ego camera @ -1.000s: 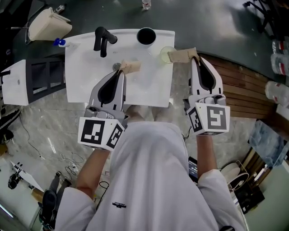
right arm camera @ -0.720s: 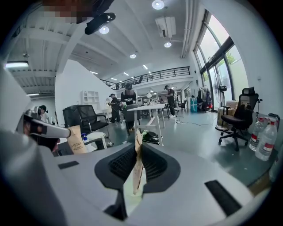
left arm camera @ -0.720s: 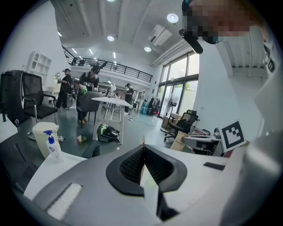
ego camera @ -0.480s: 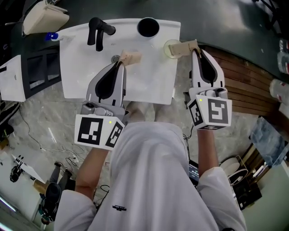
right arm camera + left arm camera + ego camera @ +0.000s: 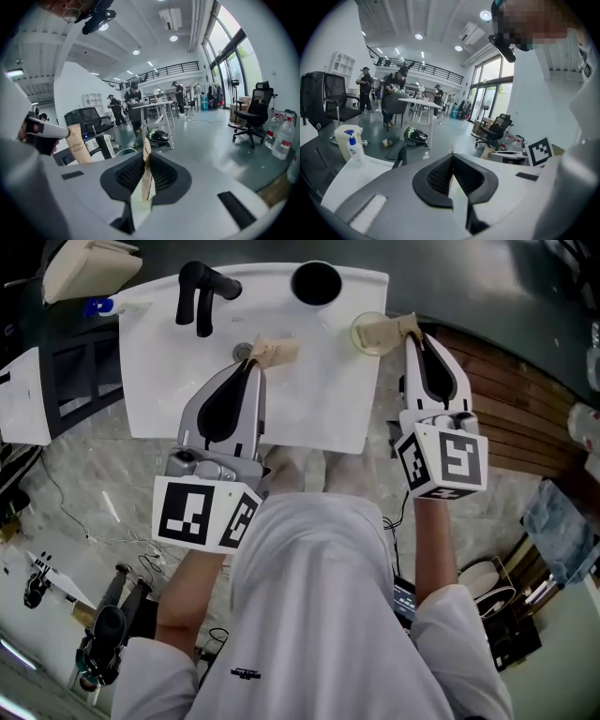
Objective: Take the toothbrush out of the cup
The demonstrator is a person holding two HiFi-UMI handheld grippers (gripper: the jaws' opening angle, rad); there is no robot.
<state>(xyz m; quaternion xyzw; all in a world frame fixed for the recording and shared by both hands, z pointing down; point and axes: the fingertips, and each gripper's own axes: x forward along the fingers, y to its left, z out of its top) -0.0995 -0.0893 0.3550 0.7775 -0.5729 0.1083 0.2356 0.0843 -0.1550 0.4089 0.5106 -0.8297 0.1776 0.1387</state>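
Note:
A clear, yellowish cup (image 5: pixel 361 330) stands at the right rim of the white sink (image 5: pixel 309 399). My right gripper (image 5: pixel 410 334) is shut on a tan kraft-paper toothbrush package (image 5: pixel 384 331) that lies over the cup. In the right gripper view the package (image 5: pixel 145 173) sits pinched between the jaws of the right gripper (image 5: pixel 146 154), and the cup's rim (image 5: pixel 124 151) shows just beyond. My left gripper (image 5: pixel 255 364) is shut on a second kraft toothbrush package (image 5: pixel 274 352) above the basin. That second package (image 5: pixel 76 143) hangs at the left of the right gripper view. The left gripper view shows the left gripper (image 5: pixel 451 157) with its jaws together.
A black faucet (image 5: pixel 202 292) and a black cup (image 5: pixel 316 282) stand at the sink's back. A blue-capped bottle (image 5: pixel 353 145) is at its left corner. Wooden slats (image 5: pixel 516 427) lie to the right. People and office chairs are far behind.
Both grippers have sunk toward the sink, the right one more, each still holding its package. The right package stays over the clear cup.

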